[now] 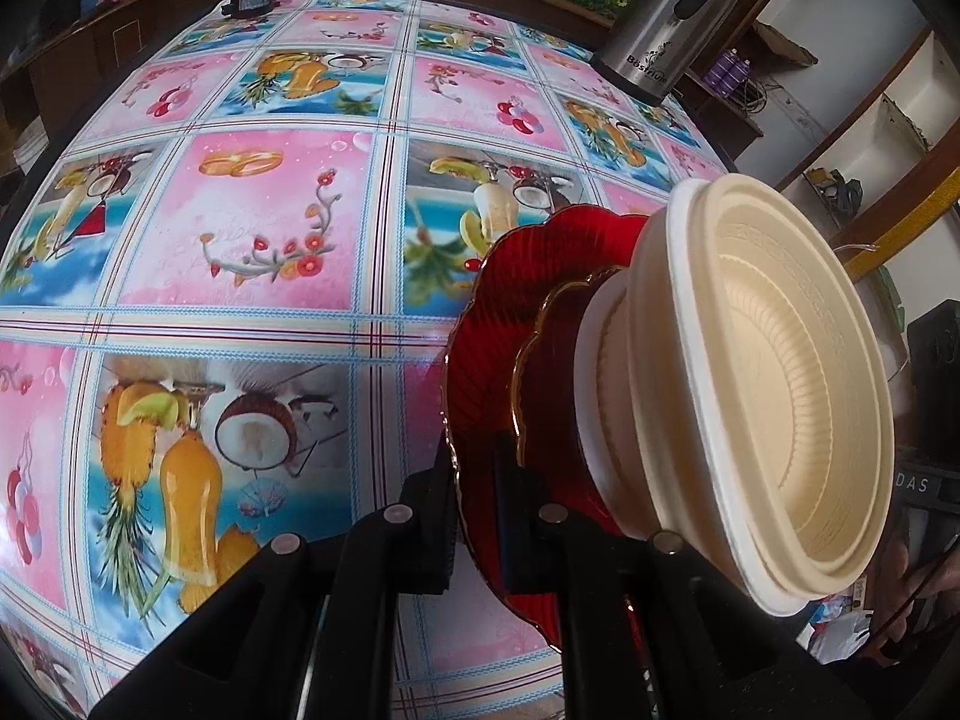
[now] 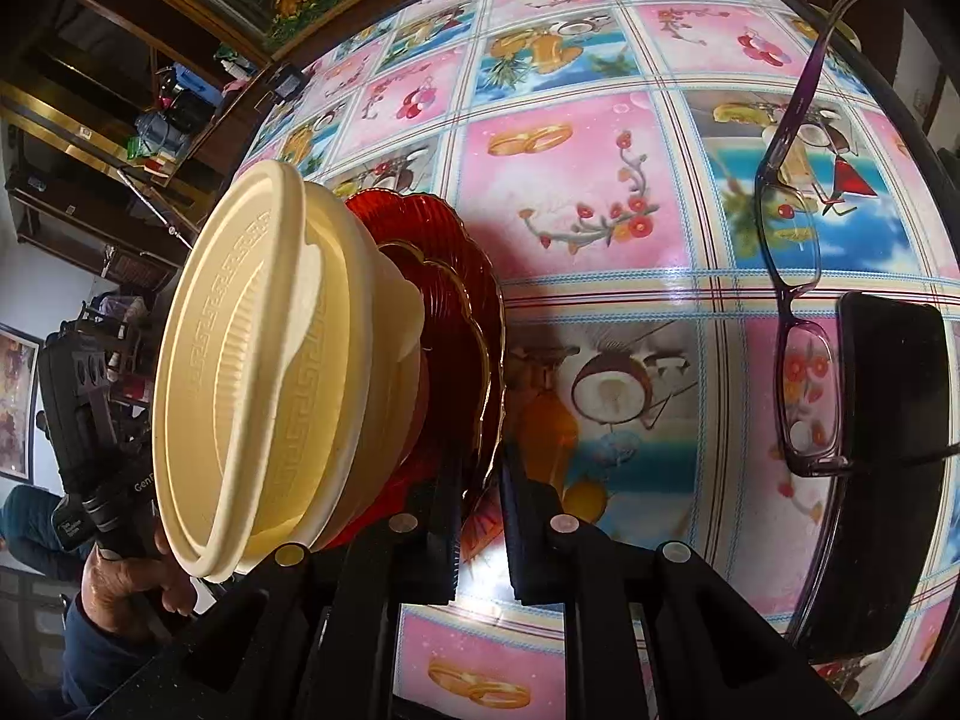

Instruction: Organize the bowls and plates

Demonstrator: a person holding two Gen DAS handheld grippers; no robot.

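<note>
here, both claws [image 1: 474, 516] [image 2: 480, 516] clamped on ribbed scalloped red plate [image 1: 480, 324], nested cream ridged bowls [image 1: 780, 396] atop

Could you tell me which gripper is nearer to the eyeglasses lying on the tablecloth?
Right. The eyeglasses lie just beside the right gripper; the left gripper, across the red plate, sees none.

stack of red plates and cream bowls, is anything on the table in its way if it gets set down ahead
Nothing visible directly ahead: the fruit-print tablecloth is bare there. The red scalloped glass plates with cream plastic bowls are held by both hand-held grippers. Off to the right lie purple-framed glasses and a black phone; a steel flask stands far back.
</note>
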